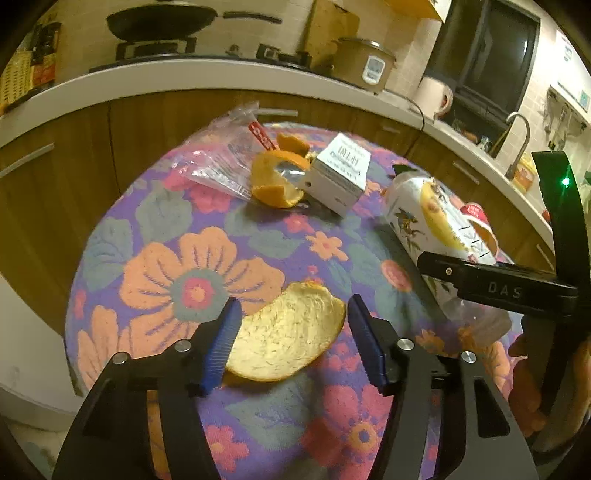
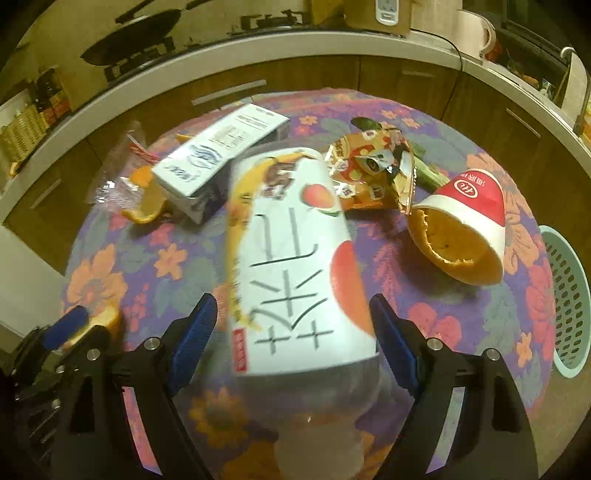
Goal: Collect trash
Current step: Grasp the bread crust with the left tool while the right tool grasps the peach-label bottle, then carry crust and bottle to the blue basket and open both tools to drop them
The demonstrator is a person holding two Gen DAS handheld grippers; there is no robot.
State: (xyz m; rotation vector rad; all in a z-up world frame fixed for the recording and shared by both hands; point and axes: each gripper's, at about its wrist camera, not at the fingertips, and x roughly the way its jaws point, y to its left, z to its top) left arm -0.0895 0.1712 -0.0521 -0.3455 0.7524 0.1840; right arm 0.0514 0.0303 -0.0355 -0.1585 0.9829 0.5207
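My left gripper (image 1: 291,332) is open with a curved piece of orange peel (image 1: 286,332) between its blue pads (image 1: 223,341) on the floral table. My right gripper (image 2: 293,332) is open around a lying plastic bottle with a white label (image 2: 291,258); its pads (image 2: 393,341) stand just beside the bottle's sides. That bottle shows in the left wrist view (image 1: 432,221) with the right gripper (image 1: 498,284) over it. Other trash: a white carton (image 2: 218,151), more orange peel (image 1: 275,177), a clear plastic bag (image 1: 218,158), a snack wrapper (image 2: 373,166), a red-and-white paper cup (image 2: 469,218) holding peel.
The round table has a floral cloth (image 1: 192,258). A pale green perforated basket (image 2: 565,295) stands on the floor at the table's right. Behind are wooden cabinets (image 1: 74,177), a counter with a stove and wok (image 1: 159,22), a rice cooker (image 1: 365,66) and a sink tap (image 1: 521,140).
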